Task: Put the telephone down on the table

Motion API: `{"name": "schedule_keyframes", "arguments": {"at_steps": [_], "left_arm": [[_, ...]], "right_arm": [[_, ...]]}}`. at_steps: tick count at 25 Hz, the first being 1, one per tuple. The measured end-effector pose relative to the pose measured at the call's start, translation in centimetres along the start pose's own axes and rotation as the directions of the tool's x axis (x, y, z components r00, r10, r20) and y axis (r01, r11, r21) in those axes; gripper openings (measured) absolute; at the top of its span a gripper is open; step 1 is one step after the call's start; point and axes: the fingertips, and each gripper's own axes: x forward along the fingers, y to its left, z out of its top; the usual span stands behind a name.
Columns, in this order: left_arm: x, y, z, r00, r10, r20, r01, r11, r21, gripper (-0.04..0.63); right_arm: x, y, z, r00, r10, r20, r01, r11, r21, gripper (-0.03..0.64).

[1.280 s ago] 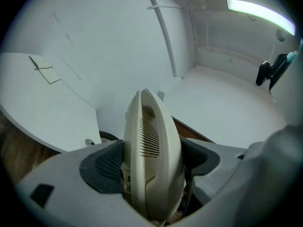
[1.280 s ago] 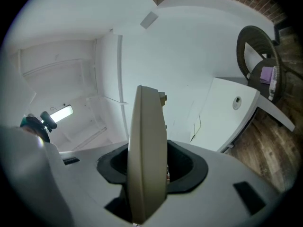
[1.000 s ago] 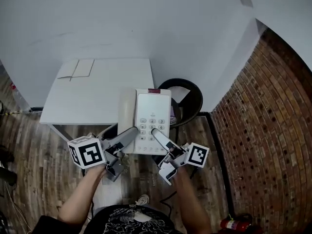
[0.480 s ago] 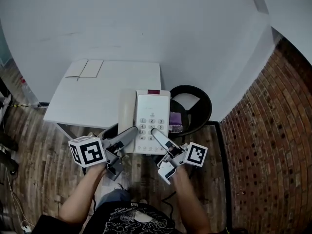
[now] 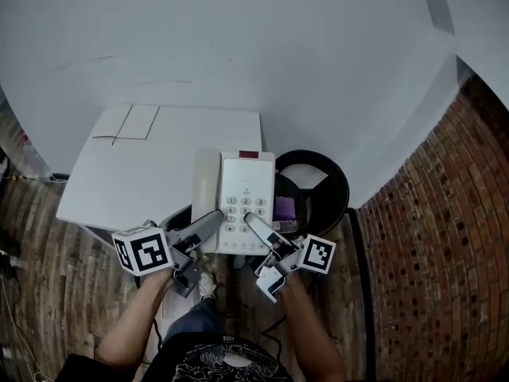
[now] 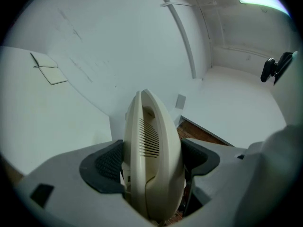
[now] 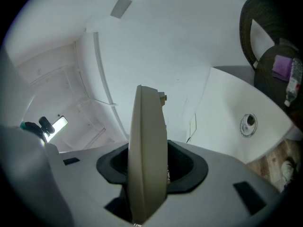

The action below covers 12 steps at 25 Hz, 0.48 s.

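Observation:
I hold a cream telephone (image 5: 245, 197) with keypad and handset in the air, over the near right corner of the white table (image 5: 127, 173). My left gripper (image 5: 213, 220) is shut on its near left edge, at the handset (image 6: 150, 150) side. My right gripper (image 5: 250, 218) is shut on the near right edge of the telephone's base (image 7: 147, 160). In both gripper views the telephone stands edge-on between the dark pads, which press on it.
A sheet of paper (image 5: 126, 122) lies at the table's far left corner. A black bin (image 5: 312, 188) with purple rubbish stands right of the table against the white wall. Wooden floor lies below; a brick wall (image 5: 429, 237) runs along the right.
The view has shifted: the table and bin now lie slightly lower and more to the right beneath the telephone. Both grippers keep the same hold on it.

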Motion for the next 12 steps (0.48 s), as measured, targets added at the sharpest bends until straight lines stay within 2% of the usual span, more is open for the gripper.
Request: {"name": "schedule_keyframes", "arguments": {"at_steps": [12], "left_arm": [[9.6,10.8,8.4,0.997,-0.007,-0.070,0.002,0.997,-0.078,0.380]], "right_arm": [[10.1,-7.9,9.9,0.996,-0.081,0.025,0.080,0.996,0.033,0.181]]}}
